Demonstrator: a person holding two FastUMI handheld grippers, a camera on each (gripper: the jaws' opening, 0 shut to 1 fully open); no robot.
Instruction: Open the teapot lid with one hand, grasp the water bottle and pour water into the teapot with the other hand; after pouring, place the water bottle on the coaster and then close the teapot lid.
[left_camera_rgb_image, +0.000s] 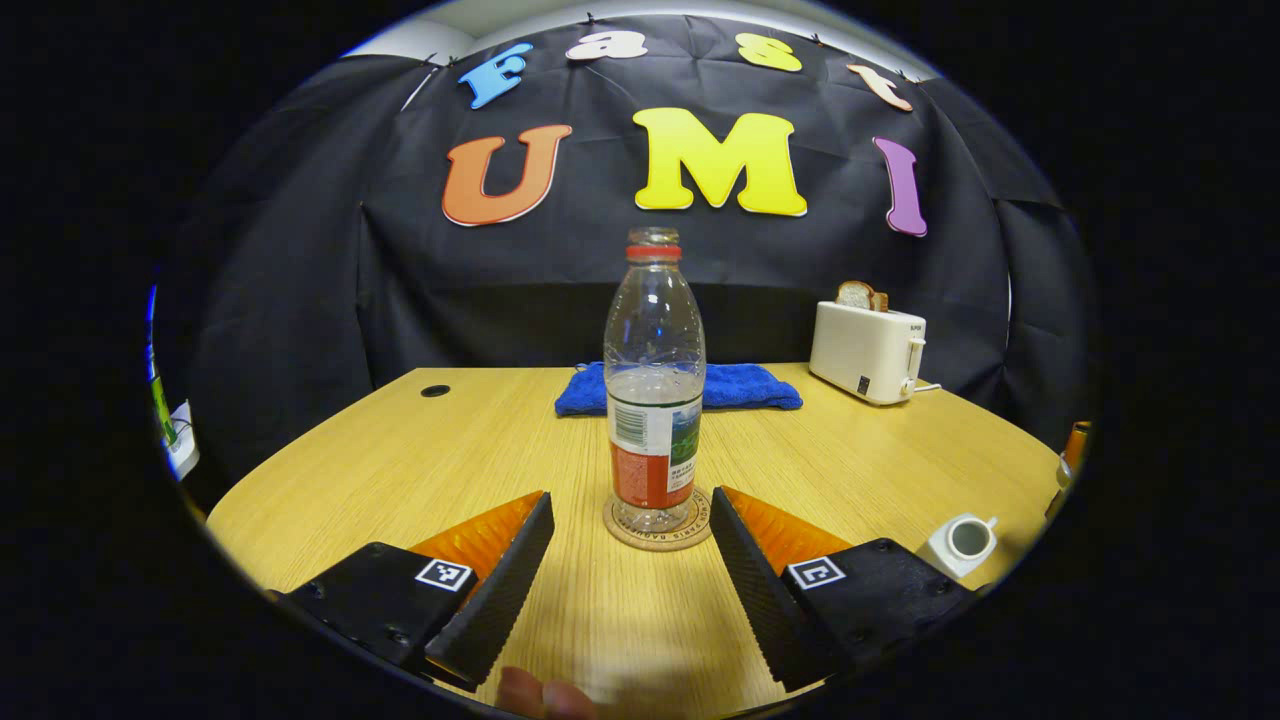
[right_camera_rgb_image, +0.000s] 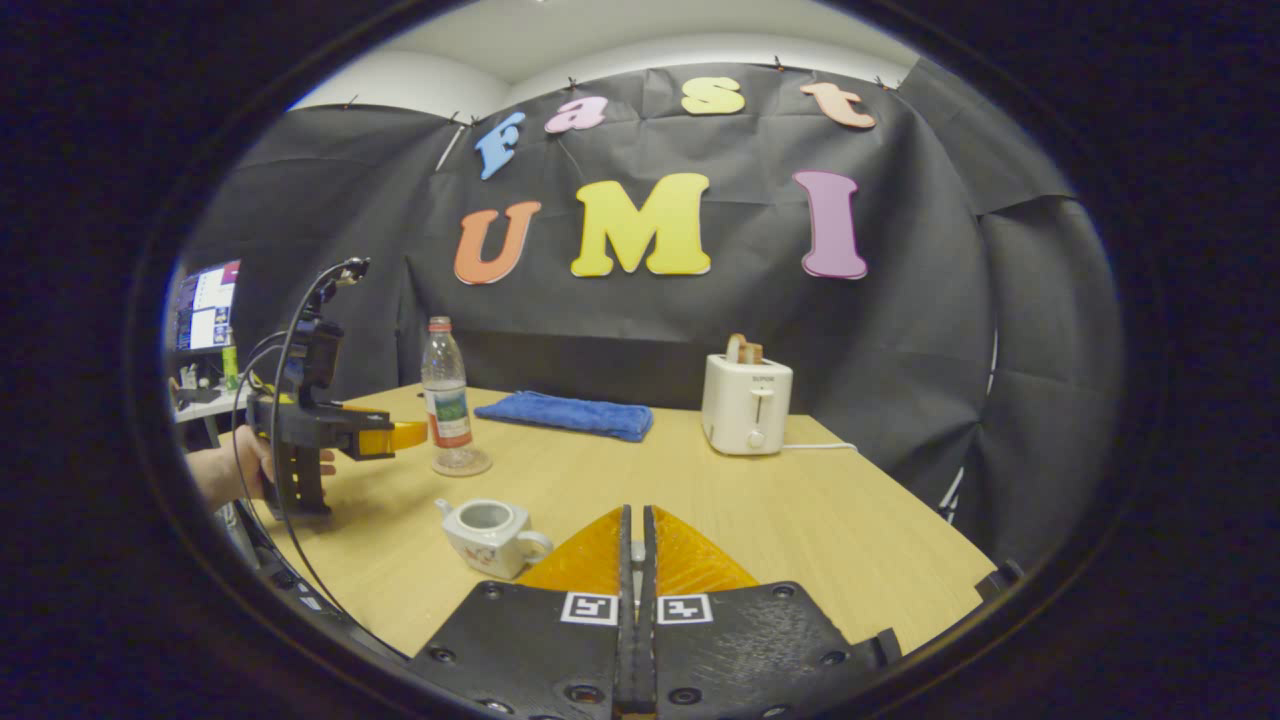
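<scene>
The water bottle (left_camera_rgb_image: 654, 385) stands upright on the round coaster (left_camera_rgb_image: 657, 523) near the middle of the table (left_camera_rgb_image: 860, 470), uncapped, water reaching roughly to the label's top edge. The left hand-held gripper (left_camera_rgb_image: 632, 520) is spread open and levelled at the bottle's lower body, 1 finger to each side of the coaster, nothing between the pads as yet. In the right gripper view it is seen from the side, held by a hand (right_camera_rgb_image: 222, 470), with the finger ends just short of the bottle. The right hand-held gripper (right_camera_rgb_image: 636, 535) is closed, its 2 fingers pressed together on nothing, hanging just beside the white teapot (right_camera_rgb_image: 492, 535). The teapot's mouth is seen open and dark; no lid can be made out on it or near it, so the lid's whereabouts cannot be told. Step in hand is judged to be the grasp of the bottle. The approach is best kept straight, the bottle centred between the fingers, and the grip taken on the labelled band, where the wall is likely stiffer; a soft, uncapped bottle is apt to buckle and spill if squeezed hard. The coaster may drag along if the fingers ride low. The blue towel (left_camera_rgb_image: 680, 388) and the toaster (left_camera_rgb_image: 866, 350) with its bread slice (left_camera_rgb_image: 860, 295) stand at the far edge, well apart, outside the path from bottle to teapot.
</scene>
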